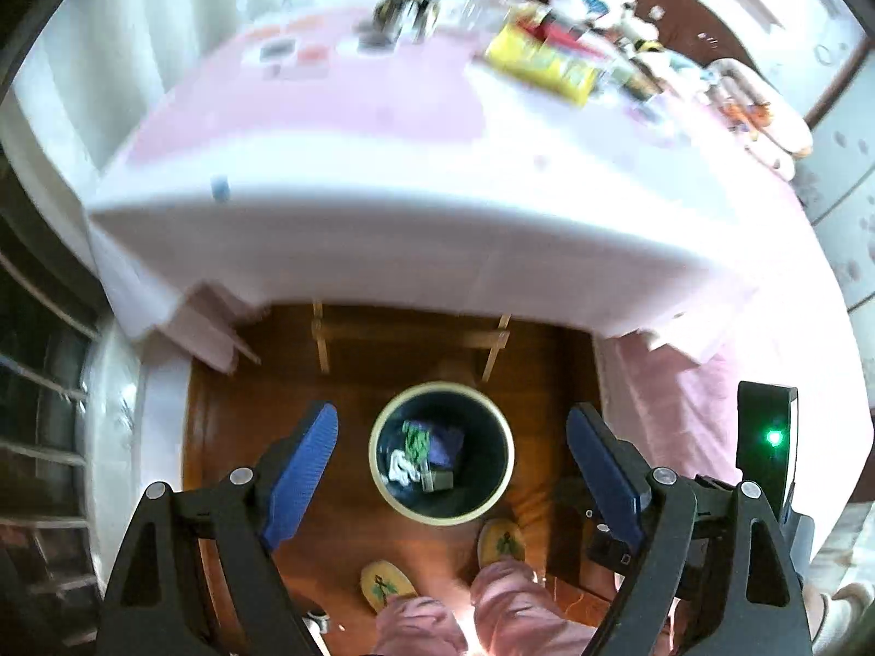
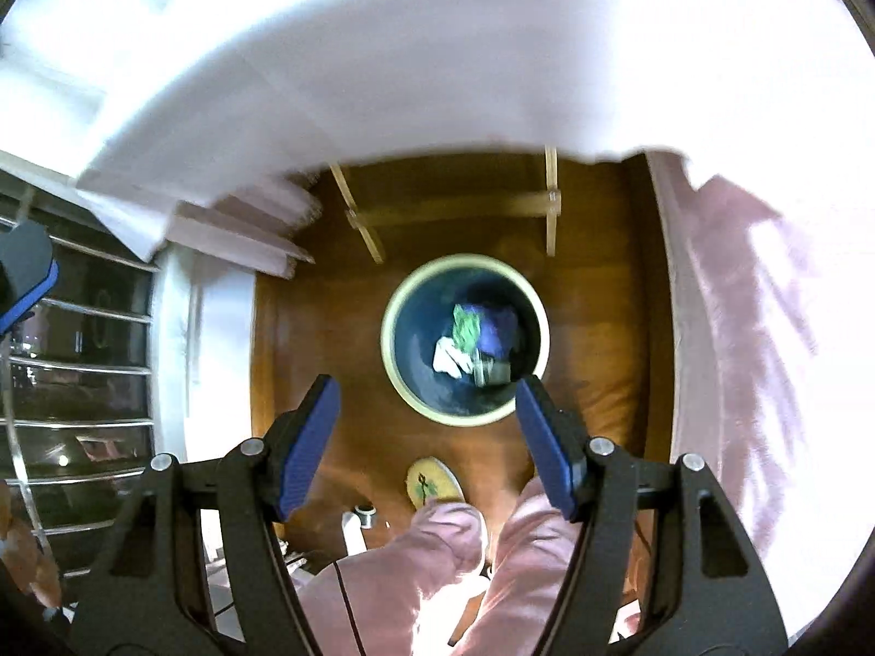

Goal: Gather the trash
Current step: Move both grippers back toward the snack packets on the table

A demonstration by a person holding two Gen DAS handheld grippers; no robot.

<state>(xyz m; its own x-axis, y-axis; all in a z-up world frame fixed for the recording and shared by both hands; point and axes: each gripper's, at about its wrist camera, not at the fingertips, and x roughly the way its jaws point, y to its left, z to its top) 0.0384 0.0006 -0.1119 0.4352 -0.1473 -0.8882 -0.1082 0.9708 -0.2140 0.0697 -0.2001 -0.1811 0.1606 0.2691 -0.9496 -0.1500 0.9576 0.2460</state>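
A round bin (image 1: 495,415) with a cream rim and dark inside stands on the wooden floor in front of the table. Inside lie a green wrapper (image 1: 416,439), white crumpled paper (image 1: 400,467), a purple piece and a dark small box. My left gripper (image 1: 453,423) hangs above the bin, open, nothing between its blue pads. The right wrist view shows the same bin (image 2: 402,382) and green wrapper (image 2: 466,326) from above. My right gripper (image 2: 428,391) is open and empty over the bin's near edge. The other gripper's fingertip (image 2: 27,268) shows at that view's left edge.
A table with a white and pink cloth (image 1: 383,229) fills the upper view, with a yellow packet (image 1: 538,63) and blurred clutter at its far side. A wooden frame (image 1: 410,336) stands under it. The person's slippers (image 1: 500,544) and pink trouser legs (image 2: 437,557) are close below the bin. Metal rails (image 2: 82,372) run left.
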